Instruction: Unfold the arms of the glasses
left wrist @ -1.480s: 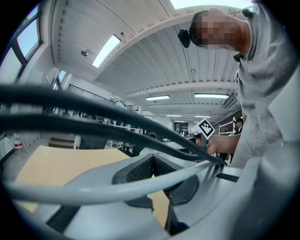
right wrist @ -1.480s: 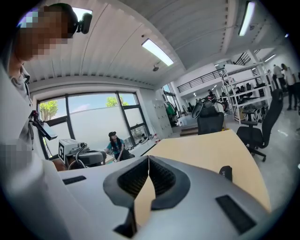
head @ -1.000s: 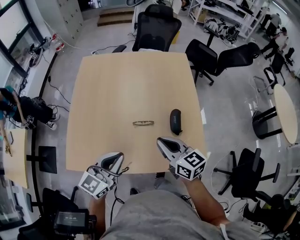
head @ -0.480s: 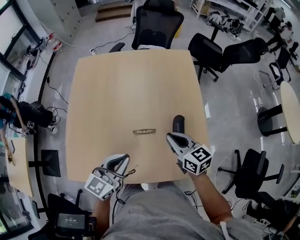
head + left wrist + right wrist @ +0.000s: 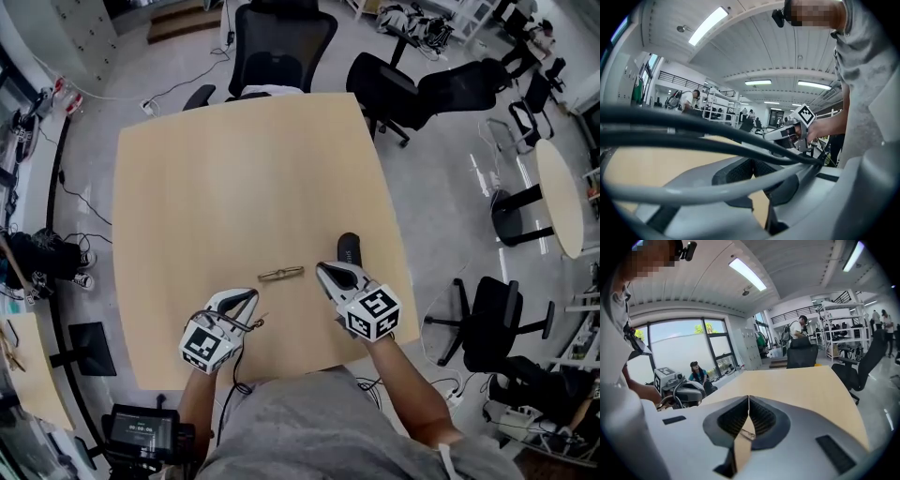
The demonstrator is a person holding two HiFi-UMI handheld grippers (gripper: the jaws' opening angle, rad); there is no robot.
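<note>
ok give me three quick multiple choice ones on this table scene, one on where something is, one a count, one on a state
1. Where are the glasses?
A) on the table, beside the case
B) inside the case
C) held in a gripper's jaws

2. How many loose things lie on the table?
A) one
B) two
C) four

3. How do the jaws of the right gripper stand?
A) wide apart
B) closed on the glasses
C) closed with nothing between them

Answers:
1 A: the head view shows them on bare wood, apart from the case and from both grippers.
2 B: only the glasses and the case lie there.
3 C: the right gripper view shows the tips meeting with nothing gripped.
</note>
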